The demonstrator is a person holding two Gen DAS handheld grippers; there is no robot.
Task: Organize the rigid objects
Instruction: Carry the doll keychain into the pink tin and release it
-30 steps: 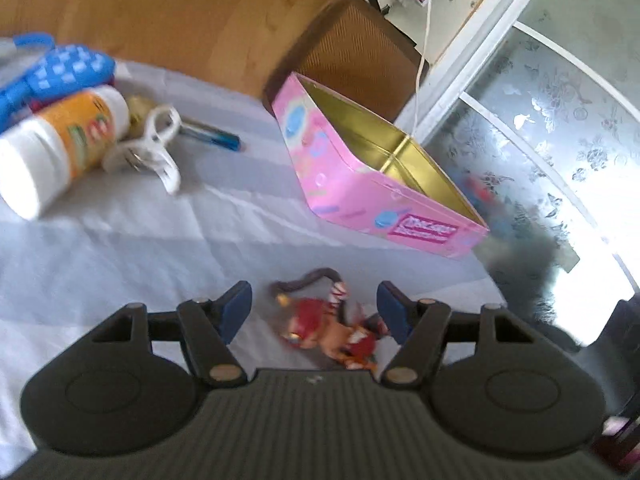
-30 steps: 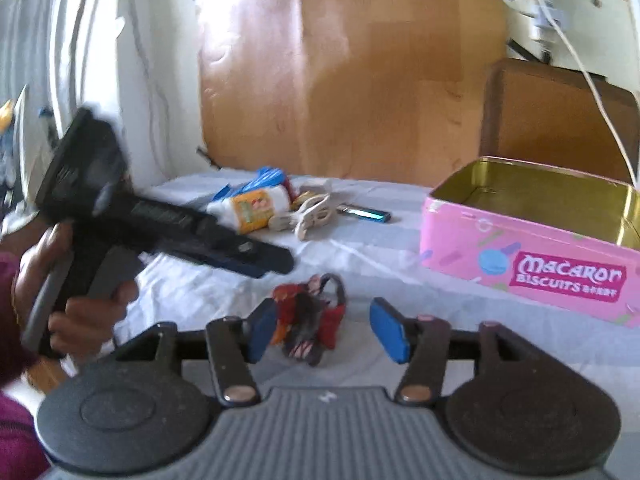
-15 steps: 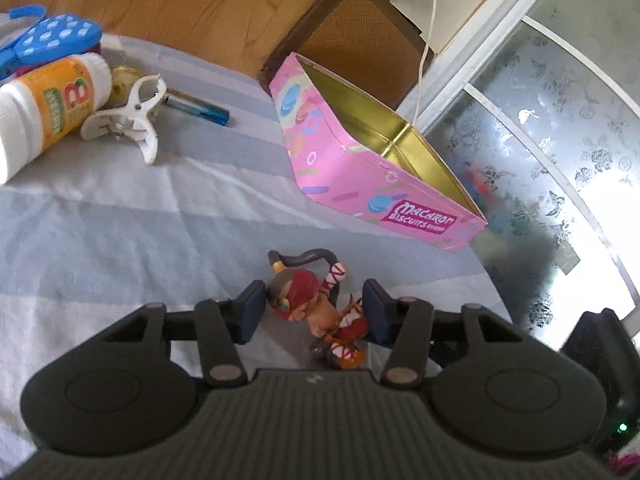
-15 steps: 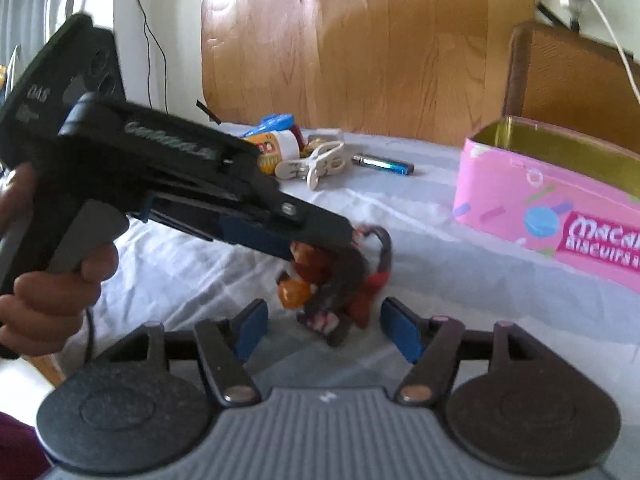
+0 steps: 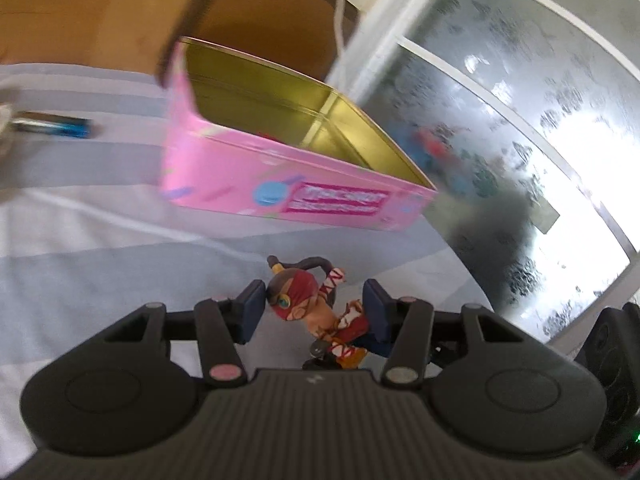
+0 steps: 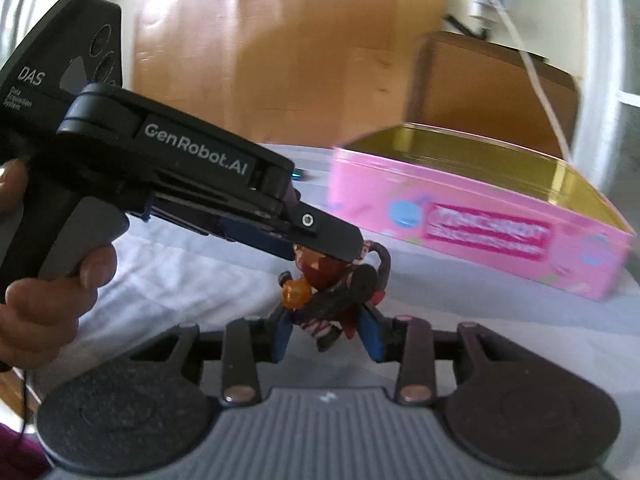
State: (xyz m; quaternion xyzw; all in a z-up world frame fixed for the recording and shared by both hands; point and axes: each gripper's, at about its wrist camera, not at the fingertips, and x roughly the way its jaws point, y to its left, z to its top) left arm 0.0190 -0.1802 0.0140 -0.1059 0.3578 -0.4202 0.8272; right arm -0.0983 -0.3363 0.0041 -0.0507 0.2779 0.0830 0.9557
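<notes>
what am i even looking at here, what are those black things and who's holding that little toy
No robot here: a person holds a handheld gripper in each hand, and each carries a camera looking out along its two fingers.

The left camera's picture shows the left gripper with a small toy figure between its blue fingers. The right camera's picture shows the right gripper, jaws closing around the same figure's lower part, while the person's hand holds the left gripper from the side.

On the grey cloth stand an open, empty pink biscuit tin and, further back, a blue lighter.
</notes>
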